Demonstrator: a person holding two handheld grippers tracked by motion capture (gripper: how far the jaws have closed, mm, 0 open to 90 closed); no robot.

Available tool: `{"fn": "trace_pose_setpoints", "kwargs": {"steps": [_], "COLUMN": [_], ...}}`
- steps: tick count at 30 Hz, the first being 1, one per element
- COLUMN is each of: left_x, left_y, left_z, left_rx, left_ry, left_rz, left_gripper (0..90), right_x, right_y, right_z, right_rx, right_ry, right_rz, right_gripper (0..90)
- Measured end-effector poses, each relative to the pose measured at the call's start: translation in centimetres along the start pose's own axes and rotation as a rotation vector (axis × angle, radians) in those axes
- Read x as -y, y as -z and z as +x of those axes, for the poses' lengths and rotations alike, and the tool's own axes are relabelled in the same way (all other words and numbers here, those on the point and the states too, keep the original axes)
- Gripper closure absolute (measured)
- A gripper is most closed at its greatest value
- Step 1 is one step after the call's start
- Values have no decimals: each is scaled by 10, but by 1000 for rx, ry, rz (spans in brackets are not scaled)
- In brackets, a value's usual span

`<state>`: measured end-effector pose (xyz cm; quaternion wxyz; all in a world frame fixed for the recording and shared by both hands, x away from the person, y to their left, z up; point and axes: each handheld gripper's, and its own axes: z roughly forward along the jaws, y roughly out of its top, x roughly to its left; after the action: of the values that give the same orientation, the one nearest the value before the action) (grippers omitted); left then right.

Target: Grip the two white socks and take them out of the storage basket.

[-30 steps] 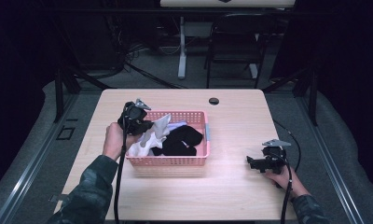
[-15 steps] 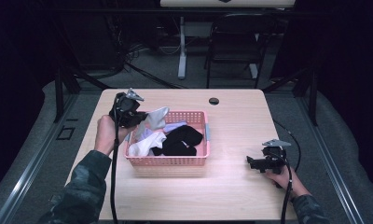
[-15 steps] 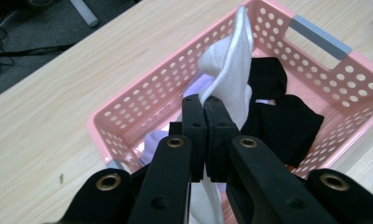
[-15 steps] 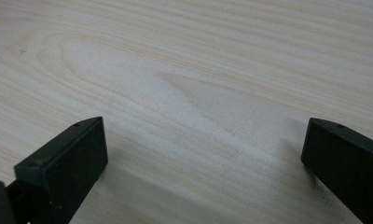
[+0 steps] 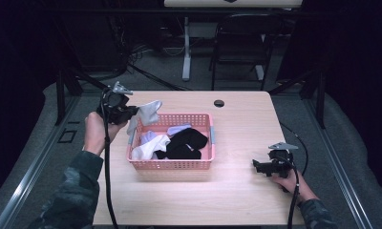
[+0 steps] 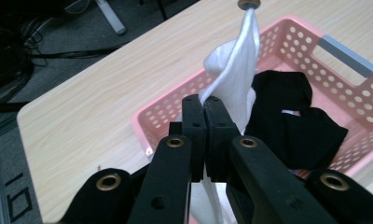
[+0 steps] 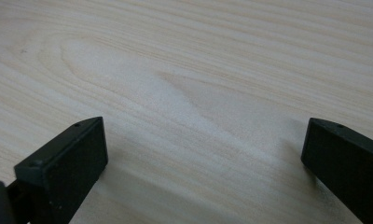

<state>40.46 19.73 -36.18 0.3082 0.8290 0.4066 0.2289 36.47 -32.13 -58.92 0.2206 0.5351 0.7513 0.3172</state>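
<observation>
Grey sock [image 5: 144, 114] hangs clamped between the jaws of the left hand-held gripper [image 5: 127, 113], lifted over the pink basket [image 5: 172, 164] at its 10 o'clock corner. Black and white socks lie inside this basket. At 4 o'clock on the bench [image 5: 237, 191], the right hand-held gripper [image 5: 256, 164] rests with jaws wide apart, holding nothing.

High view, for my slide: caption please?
Left tongs lift a grey sock from the pink basket; right tongs rest open.

Dim lab/studio: bare wooden table [image 5: 237, 191], cables [image 5: 132, 57] on floor, metal framing [image 5: 65, 88].
</observation>
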Motion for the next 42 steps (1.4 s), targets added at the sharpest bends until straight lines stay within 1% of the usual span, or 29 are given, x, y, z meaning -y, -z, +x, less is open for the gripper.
{"fn": "trace_pose_setpoints", "kwargs": {"steps": [1,2,3,4,7,8,9,11,12,13,14,17,19,21,22,23,27,29,30,31,32,34,35,37,38,39,40,41,42], "left_x": [1,1,4,4,8,10,10,13,15,15,16,20,24,26,30,30,41,47,53,53,55,60,64,67,69,74,74,80,80], "left_y": [2,2,4,4,7,9,9,11,12,12,13,15,16,16,14,14,10,8,6,6,5,3,-1,-3,-5,-10,-10,-15,-15], "left_z": [3,3,9,9,16,21,21,26,30,30,33,39,44,46,50,50,60,65,69,69,71,74,76,77,78,80,80,81,81], "left_rx": [-3,-3,-14,-14,-29,-39,-39,-48,-64,-64,-66,-80,-95,-102,-114,-114,-134,-139,-145,-145,-156,-164,-177,-181,-178,-185,-185,-185,-185], "left_ry": [8,8,23,23,36,51,51,64,75,75,81,96,113,117,127,127,164,186,206,206,215,229,241,249,254,259,259,272,272], "left_rz": [-5,-5,-12,-12,-11,-12,-12,-15,-16,-16,-14,-17,-15,-14,-7,-7,3,9,17,17,18,25,35,41,49,66,66,81,81], "left_gripper": [890,890,890,890,890,890,890,890,890,890,890,890,890,890,890,890,890,890,890,890,890,890,890,890,890,890,890,890,890], "right_x": [0,0,0,0,0,0,0,0,0,0,0,0,0,0,0,0,0,0,0,0,0,0,0,0,0,0,0,0,0], "right_y": [0,0,0,0,0,0,0,0,0,0,0,0,0,0,0,0,0,0,0,0,0,0,0,0,0,0,0,0,0], "right_z": [0,0,0,0,0,0,0,0,0,0,0,0,0,0,0,0,0,0,0,0,0,0,0,0,0,0,0,0,0], "right_rx": [0,0,0,0,0,0,0,0,0,0,0,0,0,0,0,0,-2,-2,0,0,-2,0,-2,-2,-2,-2,-2,-2,-3], "right_ry": [0,0,0,0,0,0,0,0,0,0,0,0,0,0,0,0,1,1,1,1,1,0,1,1,2,1,2,1,4], "right_rz": [0,0,0,0,0,0,0,0,0,0,0,0,0,0,0,0,1,0,0,0,0,0,1,0,1,1,1,1,4], "right_gripper": [0,0,0,0,0,0,0,0,0,0,0,0,0,0,0,0,0,0,0,0,0,0,0,0,0,0,0,0,0]}}
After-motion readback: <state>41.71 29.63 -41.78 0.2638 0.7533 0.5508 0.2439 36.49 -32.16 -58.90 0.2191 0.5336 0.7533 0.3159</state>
